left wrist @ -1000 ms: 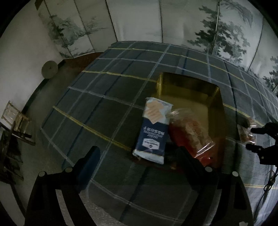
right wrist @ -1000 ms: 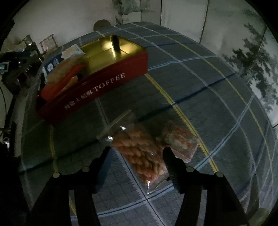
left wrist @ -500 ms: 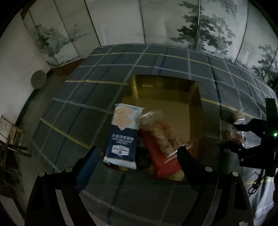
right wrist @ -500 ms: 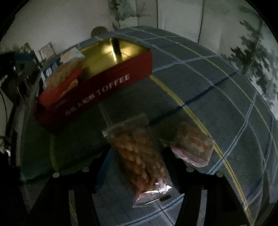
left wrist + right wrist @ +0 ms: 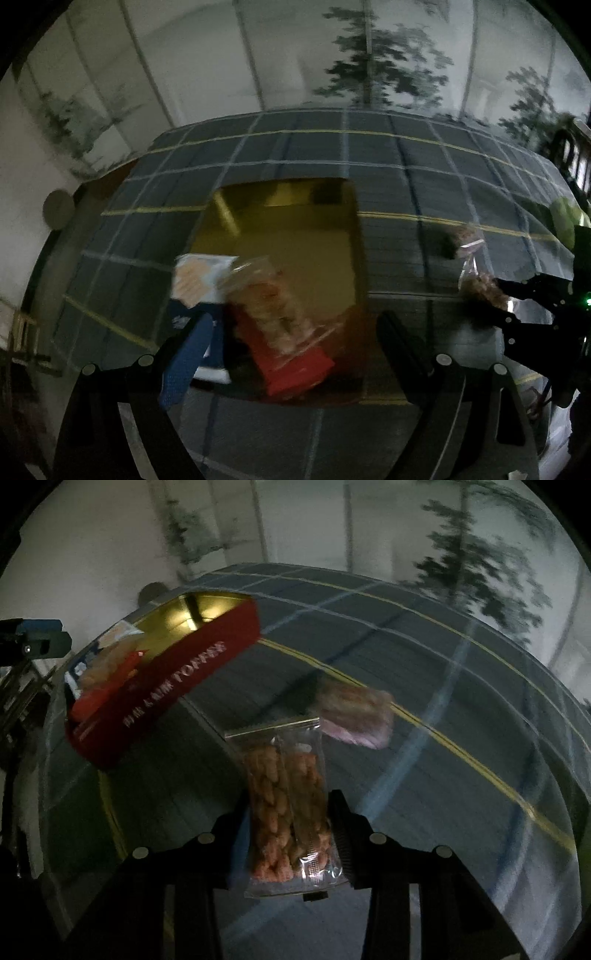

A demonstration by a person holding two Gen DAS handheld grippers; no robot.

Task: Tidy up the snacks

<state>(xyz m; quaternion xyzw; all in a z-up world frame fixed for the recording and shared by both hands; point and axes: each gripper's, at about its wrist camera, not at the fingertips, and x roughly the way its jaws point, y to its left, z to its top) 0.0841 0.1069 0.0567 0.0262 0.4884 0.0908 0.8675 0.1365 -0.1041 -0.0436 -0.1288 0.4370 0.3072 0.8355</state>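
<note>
A red toffee box (image 5: 173,686) with a gold inside (image 5: 295,243) stands on the plaid tablecloth. In it lie a blue biscuit pack (image 5: 199,277), a clear bag of orange snacks (image 5: 273,306) and a red pack (image 5: 295,365). My right gripper (image 5: 288,812) is shut on a clear bag of orange twisted snacks (image 5: 286,794) and holds it above the cloth; it also shows in the left wrist view (image 5: 480,288). A small pink-wrapped snack (image 5: 354,712) lies on the cloth behind it. My left gripper (image 5: 291,332) is open and empty over the box's near end.
The plaid tablecloth (image 5: 406,170) covers the table. A folding screen painted with trees (image 5: 369,55) stands behind the table. A wooden rack (image 5: 22,332) sits on the floor at the left. The left gripper's body (image 5: 33,642) shows at the left edge.
My right gripper has shut on the bag of twisted snacks and lifted it off the cloth. My left gripper has moved closer over the box.
</note>
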